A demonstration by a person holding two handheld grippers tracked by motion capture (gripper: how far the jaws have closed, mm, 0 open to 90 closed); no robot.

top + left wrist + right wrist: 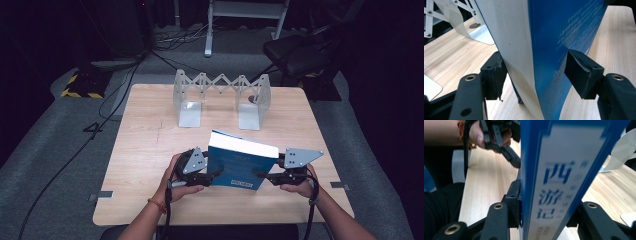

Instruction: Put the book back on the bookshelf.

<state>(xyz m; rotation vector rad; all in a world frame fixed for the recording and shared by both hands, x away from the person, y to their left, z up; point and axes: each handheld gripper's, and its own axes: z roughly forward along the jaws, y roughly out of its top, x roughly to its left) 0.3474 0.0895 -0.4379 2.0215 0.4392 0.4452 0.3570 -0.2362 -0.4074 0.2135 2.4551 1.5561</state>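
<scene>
A light wooden worktop (145, 150) stands on grey carpet. At its far edge rests a metal expanding book rack (221, 97), its two ends upright.

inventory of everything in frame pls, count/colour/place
Thick blue paperback book: 1, blue cover, white page block, upright at table's near middle, held between both grippers.
Expandable metal bookend rack: 1, silver-grey, far middle of table, two L-shaped end plates joined by a scissor lattice.
Light wooden table: 1, pale wood.
Black cables: several, grey floor left of and behind table.
Dark chair: 1, beyond the table, right.
Left gripper: 1, black, straddling the book's page edge.
Right gripper: 1, black, clamped on the book's spine.
Hands: 2, near edge.
</scene>
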